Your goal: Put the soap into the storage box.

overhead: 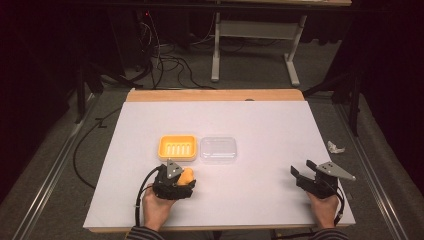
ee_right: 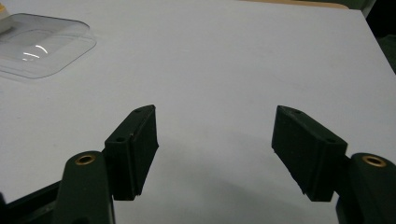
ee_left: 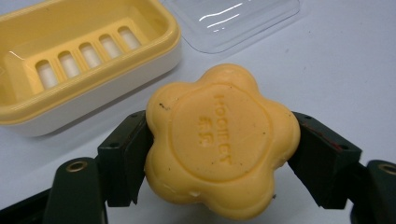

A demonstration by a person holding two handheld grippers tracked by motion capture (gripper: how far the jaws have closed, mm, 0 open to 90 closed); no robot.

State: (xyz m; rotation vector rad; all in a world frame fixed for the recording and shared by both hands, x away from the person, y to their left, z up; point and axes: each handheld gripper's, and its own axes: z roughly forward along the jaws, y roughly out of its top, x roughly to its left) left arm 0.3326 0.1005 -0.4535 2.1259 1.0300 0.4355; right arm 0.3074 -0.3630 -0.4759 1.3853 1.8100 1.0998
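Note:
A flower-shaped yellow soap [ee_left: 222,140] sits between the pads of my left gripper [ee_left: 219,154], which is shut on it just above the table. In the high view the left gripper [overhead: 186,179] with the soap [overhead: 186,176] is near the table's front, just in front of the yellow soap dish [overhead: 177,147]. The slotted dish [ee_left: 70,60] lies empty. Beside it rests a clear plastic lid [overhead: 218,149], also seen as the lid [ee_left: 233,18] and the lid [ee_right: 39,44]. My right gripper [overhead: 301,172] rests at the front right; its pads stand wide apart with nothing between them, gripper [ee_right: 215,149].
The white table top [overhead: 260,125] has a wooden strip along its far edge. A crumpled white scrap [overhead: 335,147] lies on the floor to the right. Cables and a table frame stand on the floor beyond.

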